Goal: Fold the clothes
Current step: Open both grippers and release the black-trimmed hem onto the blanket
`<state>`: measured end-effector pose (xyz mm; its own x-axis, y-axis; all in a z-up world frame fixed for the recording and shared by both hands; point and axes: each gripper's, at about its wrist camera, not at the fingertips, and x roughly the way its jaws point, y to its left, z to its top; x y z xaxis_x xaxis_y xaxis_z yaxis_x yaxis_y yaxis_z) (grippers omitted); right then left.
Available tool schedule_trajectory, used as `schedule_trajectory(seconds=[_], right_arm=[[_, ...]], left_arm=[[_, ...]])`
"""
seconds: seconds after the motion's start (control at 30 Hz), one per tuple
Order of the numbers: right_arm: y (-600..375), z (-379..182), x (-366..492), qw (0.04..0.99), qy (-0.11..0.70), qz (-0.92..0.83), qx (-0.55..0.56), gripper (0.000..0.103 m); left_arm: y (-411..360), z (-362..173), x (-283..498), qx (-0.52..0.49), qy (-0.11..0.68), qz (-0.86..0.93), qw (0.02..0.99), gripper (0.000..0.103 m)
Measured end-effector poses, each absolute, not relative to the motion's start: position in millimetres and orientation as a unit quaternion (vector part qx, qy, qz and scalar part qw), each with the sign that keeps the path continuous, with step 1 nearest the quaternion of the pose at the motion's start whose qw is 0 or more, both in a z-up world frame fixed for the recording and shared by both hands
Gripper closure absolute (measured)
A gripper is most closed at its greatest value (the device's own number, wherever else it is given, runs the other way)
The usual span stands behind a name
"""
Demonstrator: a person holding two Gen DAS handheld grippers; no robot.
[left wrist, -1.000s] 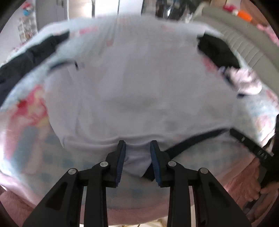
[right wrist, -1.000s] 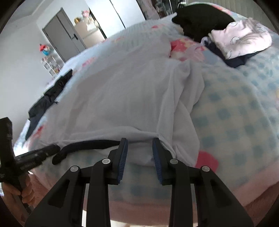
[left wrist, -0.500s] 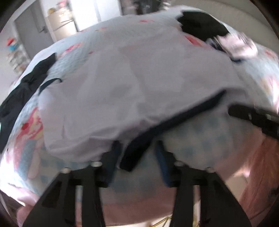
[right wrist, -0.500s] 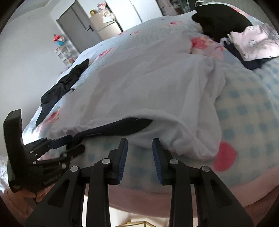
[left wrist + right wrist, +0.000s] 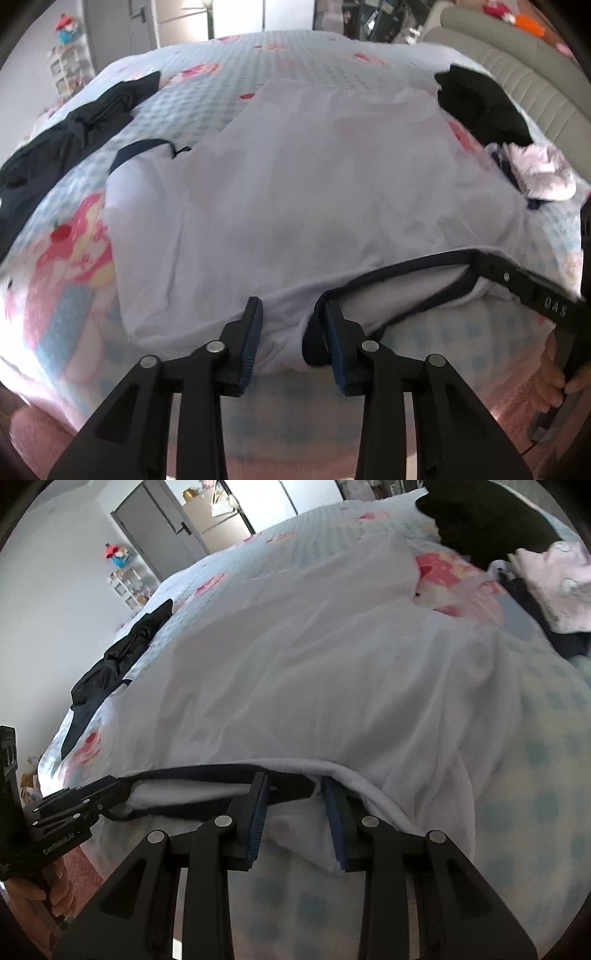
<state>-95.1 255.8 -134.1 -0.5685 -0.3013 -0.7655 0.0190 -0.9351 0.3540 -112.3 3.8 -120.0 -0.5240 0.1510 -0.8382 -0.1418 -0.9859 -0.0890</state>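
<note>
Left hand-held gripper [image 5: 291, 332]: jaws opening, near edge of the white shirt [image 5: 314, 206] lies between the blue pads, dark collar trim [image 5: 406, 269] bunched against the right pad. Pads not visibly pressing on the cloth.

Right hand-held gripper [image 5: 293, 812]: jaws part open, collar trim and white fabric sit in the gap; left pad overlaps the trim. Can't tell whether the pads actually pinch it. In the left wrist view this gripper comes in from the right edge with its tip at the collar, a hand [image 5: 561, 373] on its handle. In the right wrist view the left gripper's tip is likewise at the collar's other end.

Shirt: spread flat across the bed [image 5: 229, 88], collar end nearest the cameras at the bed's near edge, collar stretched between the two grippers. One dark-trimmed sleeve [image 5: 144, 151] lies out to the left.

Bedcover is blue check with pink cartoon prints.

Farther back: black clothes [image 5: 74, 133] heaped at the left side of the bed, another black garment [image 5: 476, 107] at the right, and a folded pink-white garment [image 5: 543, 173] just in front of it. Grey door [image 5: 159, 528] beyond the bed.
</note>
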Motion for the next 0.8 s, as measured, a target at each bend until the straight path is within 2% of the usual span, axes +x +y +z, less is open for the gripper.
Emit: schedule_trajectory(seconds=[0.07,0.17,0.23,0.3,0.43,0.53,0.6,0.7,0.8], right_arm=[[253.0,-128.5,-84.0,0.107,-0.147,-0.869,0.461,0.071],[243.2,-119.4,-74.2,0.127,-0.13,-0.867,0.464,0.07],[235.9,-114.2,-74.9,0.127,-0.121,-0.872,0.457,0.067],[224.6,-117.2,-88.1,0.126,-0.108,-0.872,0.461,0.059],[193.9,-141.3,-112.5,0.097,-0.004,-0.859,0.503,0.059],[191.7,-132.9,-114.9,0.065,0.0,-0.874,0.482,0.065],[203.9,-130.2,-112.5,0.047,-0.044,-0.873,0.483,0.082],[223.7,-131.6,-98.1,0.017,-0.058,-0.868,0.494,0.09],[236.8,-134.3,-76.7,0.017,-0.068,-0.858,0.508,0.092]], left_arm=[[-7.7,-120.6,-98.9,-0.478,-0.022,0.874,0.085,0.061],[-12.3,-127.4,-91.9,-0.481,-0.015,0.872,0.085,0.061],[-13.6,-130.8,-91.9,-0.483,-0.014,0.871,0.086,0.061],[-12.7,-131.0,-94.7,-0.486,-0.016,0.87,0.085,0.061],[-7.0,-131.6,-95.7,-0.487,-0.001,0.869,0.086,0.061],[-9.9,-133.4,-94.2,-0.486,-0.006,0.87,0.086,0.06],[-13.3,-133.6,-92.8,-0.485,-0.007,0.87,0.083,0.059],[-17.0,-131.1,-91.0,-0.485,-0.002,0.871,0.077,0.059],[-20.2,-126.6,-88.2,-0.482,0.003,0.873,0.071,0.059]])
